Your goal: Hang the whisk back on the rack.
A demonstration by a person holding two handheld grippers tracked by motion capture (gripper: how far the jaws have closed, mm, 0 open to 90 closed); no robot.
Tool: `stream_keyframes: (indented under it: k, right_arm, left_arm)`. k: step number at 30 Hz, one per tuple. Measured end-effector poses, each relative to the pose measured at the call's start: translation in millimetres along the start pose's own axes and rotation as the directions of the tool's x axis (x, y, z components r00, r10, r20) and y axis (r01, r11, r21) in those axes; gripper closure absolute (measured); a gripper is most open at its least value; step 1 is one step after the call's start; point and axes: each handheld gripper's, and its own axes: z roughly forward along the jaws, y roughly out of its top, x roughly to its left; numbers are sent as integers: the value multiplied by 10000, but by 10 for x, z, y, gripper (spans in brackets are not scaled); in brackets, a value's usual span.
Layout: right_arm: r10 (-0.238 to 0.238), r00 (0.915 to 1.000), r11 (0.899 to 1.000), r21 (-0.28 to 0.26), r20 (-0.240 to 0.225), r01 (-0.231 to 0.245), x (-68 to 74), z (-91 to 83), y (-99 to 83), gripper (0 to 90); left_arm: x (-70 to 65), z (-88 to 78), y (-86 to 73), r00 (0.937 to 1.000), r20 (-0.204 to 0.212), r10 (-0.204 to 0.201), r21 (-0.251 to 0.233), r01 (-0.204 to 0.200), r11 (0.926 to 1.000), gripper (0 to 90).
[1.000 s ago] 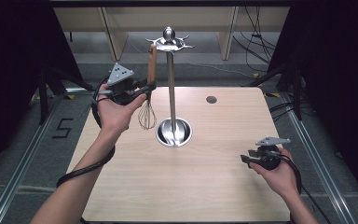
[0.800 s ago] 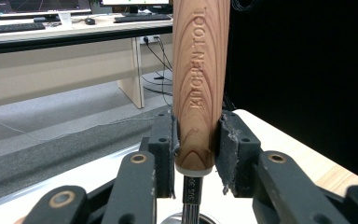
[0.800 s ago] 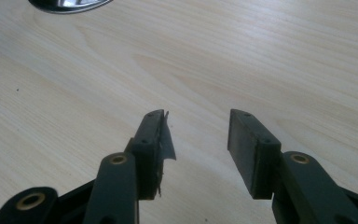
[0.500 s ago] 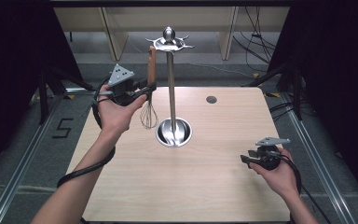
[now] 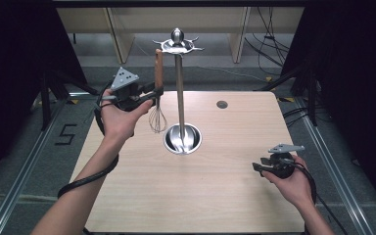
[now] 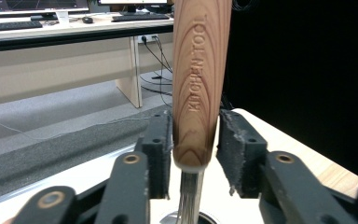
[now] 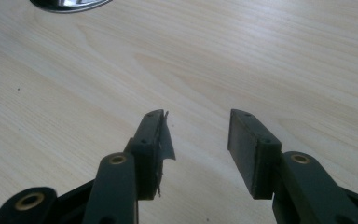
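Observation:
A whisk with a wooden handle (image 5: pixel 158 73) and wire head (image 5: pixel 157 120) hangs upright beside the steel utensil stand (image 5: pixel 180 88), its top up at the stand's hooked crown (image 5: pixel 176 46). My left gripper (image 5: pixel 155 92) reaches in from the left with the handle (image 6: pixel 199 84) between its jaws. Those jaws have just been opening. The left pad (image 6: pixel 161 154) lies along the wood, while a gap shows at the right pad (image 6: pixel 235 154). My right gripper (image 5: pixel 255 167) hovers low over the table's right front, open and with nothing in it (image 7: pixel 196 126).
The stand's round steel base (image 5: pixel 182 138) sits mid-table, and its edge shows in the right gripper view (image 7: pixel 70 3). A small dark hole (image 5: pixel 222 104) marks the light wooden tabletop (image 5: pixel 215 196) at the back. Desk legs and cables lie on the floor beyond.
The left jaws stand a little wider around the whisk handle. Both hands have kept their places, and the whisk has not visibly shifted.

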Motion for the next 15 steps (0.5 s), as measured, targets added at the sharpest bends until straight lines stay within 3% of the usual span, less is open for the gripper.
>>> stream_keyframes:
  k: [4,7,15]
  right_arm:
    - [136,9999,9999,87,-34,-136,7,-2,6,566]
    - [-39,10000,10000,-17,26,39,-3,4,-1,564]
    - [143,9999,9999,66,-4,-143,10,1,3,558]
  left_arm:
    - [15,-43,-1,9999,169,-32,45,31,10000,563]
    - [25,-91,-27,9997,225,-115,43,114,9999,528]
    - [81,-235,-109,9995,192,-242,60,241,9997,417]
